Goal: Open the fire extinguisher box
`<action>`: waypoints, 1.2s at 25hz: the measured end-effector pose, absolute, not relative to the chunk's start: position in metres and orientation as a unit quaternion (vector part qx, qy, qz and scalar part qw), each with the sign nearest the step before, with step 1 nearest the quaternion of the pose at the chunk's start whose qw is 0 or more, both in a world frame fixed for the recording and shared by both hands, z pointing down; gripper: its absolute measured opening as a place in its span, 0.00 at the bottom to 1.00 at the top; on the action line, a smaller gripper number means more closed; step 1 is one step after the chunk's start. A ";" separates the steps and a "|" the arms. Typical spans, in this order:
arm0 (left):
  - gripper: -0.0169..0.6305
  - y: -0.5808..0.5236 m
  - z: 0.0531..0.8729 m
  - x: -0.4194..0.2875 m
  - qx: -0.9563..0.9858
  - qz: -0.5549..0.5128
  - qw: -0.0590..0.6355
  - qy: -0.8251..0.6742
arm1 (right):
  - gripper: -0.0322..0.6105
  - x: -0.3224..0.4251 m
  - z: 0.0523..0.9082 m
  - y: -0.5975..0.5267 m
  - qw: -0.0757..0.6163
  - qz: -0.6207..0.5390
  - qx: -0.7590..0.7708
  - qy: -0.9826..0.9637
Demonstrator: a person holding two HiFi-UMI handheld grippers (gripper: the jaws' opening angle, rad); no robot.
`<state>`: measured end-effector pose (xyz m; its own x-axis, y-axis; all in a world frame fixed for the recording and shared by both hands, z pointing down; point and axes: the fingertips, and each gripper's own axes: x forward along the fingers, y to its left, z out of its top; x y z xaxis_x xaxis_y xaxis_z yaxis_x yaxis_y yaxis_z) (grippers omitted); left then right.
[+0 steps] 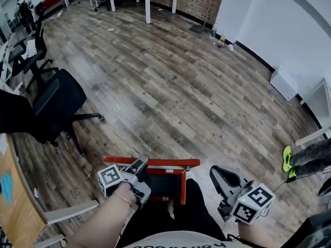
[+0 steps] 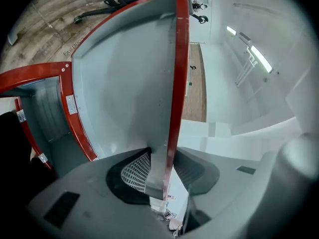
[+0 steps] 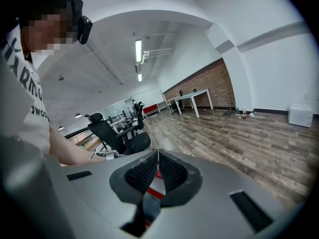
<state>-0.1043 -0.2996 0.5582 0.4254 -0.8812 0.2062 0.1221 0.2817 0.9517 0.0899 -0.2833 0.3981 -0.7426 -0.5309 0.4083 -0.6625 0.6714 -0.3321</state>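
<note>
At my feet the lid (image 2: 124, 83) of the box (image 1: 183, 186) stands raised, my left gripper (image 2: 162, 173) clamped on its edge, my right gripper (image 3: 157, 171) closed, empty. Opening looks nearly done; only release remains.

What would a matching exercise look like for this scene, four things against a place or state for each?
Things:
1. box door
2. right gripper
3. office chair
4. white table

Places or states:
a. at the far end of the floor
b. jaws together, nothing held
c. open, its edge between the jaws of the left gripper
d. black, at the head view's left

Pairs: 1-c, 2-b, 3-d, 4-a
</note>
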 end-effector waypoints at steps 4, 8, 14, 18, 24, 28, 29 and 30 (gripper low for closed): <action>0.23 -0.301 0.560 -0.105 0.480 -0.360 0.695 -0.397 | 0.07 0.079 0.405 -0.311 0.145 0.233 0.290 -0.917; 0.24 -0.308 0.560 -0.105 0.467 -0.371 0.697 -0.397 | 0.07 0.075 0.397 -0.347 0.140 0.229 0.267 -0.926; 0.24 -0.327 0.568 -0.112 0.444 -0.359 0.703 -0.425 | 0.07 0.082 0.404 -0.385 0.154 0.245 0.247 -0.925; 0.24 -0.341 0.576 -0.114 0.429 -0.344 0.708 -0.443 | 0.07 0.087 0.410 -0.408 0.159 0.254 0.237 -0.924; 0.25 -0.355 0.590 -0.119 0.400 -0.337 0.712 -0.469 | 0.07 0.091 0.416 -0.445 0.160 0.258 0.222 -0.926; 0.25 -0.366 0.592 -0.120 0.388 -0.353 0.705 -0.477 | 0.07 0.097 0.422 -0.460 0.164 0.266 0.215 -0.925; 0.25 -0.368 0.594 -0.120 0.382 -0.355 0.703 -0.483 | 0.07 0.099 0.424 -0.463 0.165 0.269 0.213 -0.925; 0.25 -0.370 0.597 -0.121 0.374 -0.355 0.702 -0.492 | 0.07 0.101 0.427 -0.466 0.166 0.271 0.211 -0.924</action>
